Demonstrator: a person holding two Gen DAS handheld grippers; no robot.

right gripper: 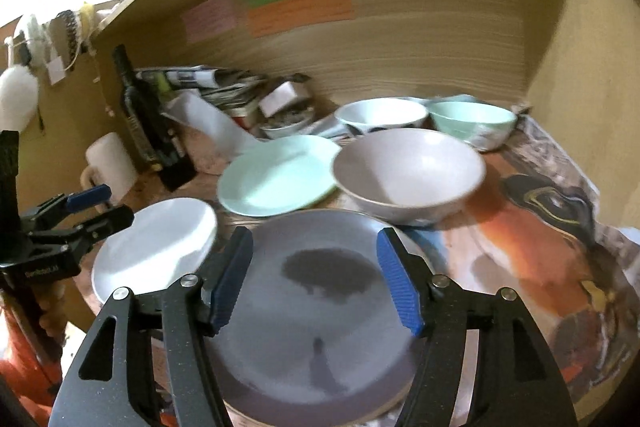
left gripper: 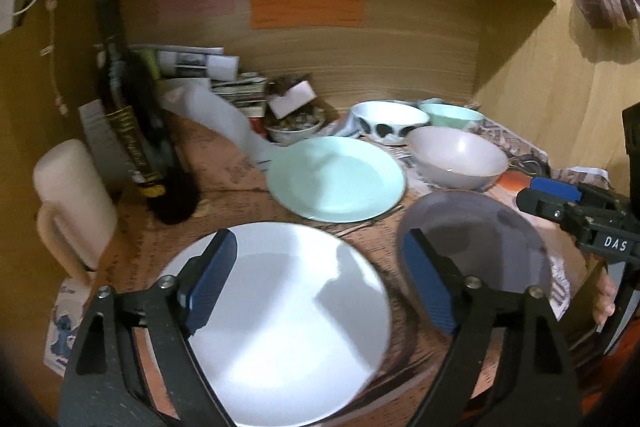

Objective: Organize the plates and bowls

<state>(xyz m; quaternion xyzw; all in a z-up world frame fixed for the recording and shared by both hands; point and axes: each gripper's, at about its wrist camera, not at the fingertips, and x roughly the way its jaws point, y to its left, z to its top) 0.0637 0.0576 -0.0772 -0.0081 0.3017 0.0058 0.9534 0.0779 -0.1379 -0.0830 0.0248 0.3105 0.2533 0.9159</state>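
Landmark: mint plate (left gripper: 335, 178) at the middle of the newspaper-covered desk (left gripper: 236, 167).

Left gripper (left gripper: 316, 283): jaws spread wide, nothing between the pads; it hangs over the white plate (left gripper: 280, 327), which lies nearer the camera than the mint plate.

Right gripper (right gripper: 316, 283): jaws parted, empty, above the grey plate (right gripper: 320, 307), beside the white plate.

Pale grey bowl (right gripper: 408, 171) touches the mint plate's right edge. Behind it: black-spotted bowl (left gripper: 388, 119), mint bowl (left gripper: 456, 115).

Dark bottle (left gripper: 132, 115), left of the mint plate: gold label, text blurred.

Readable writing: "DAS" on the right gripper's body in the left wrist view.
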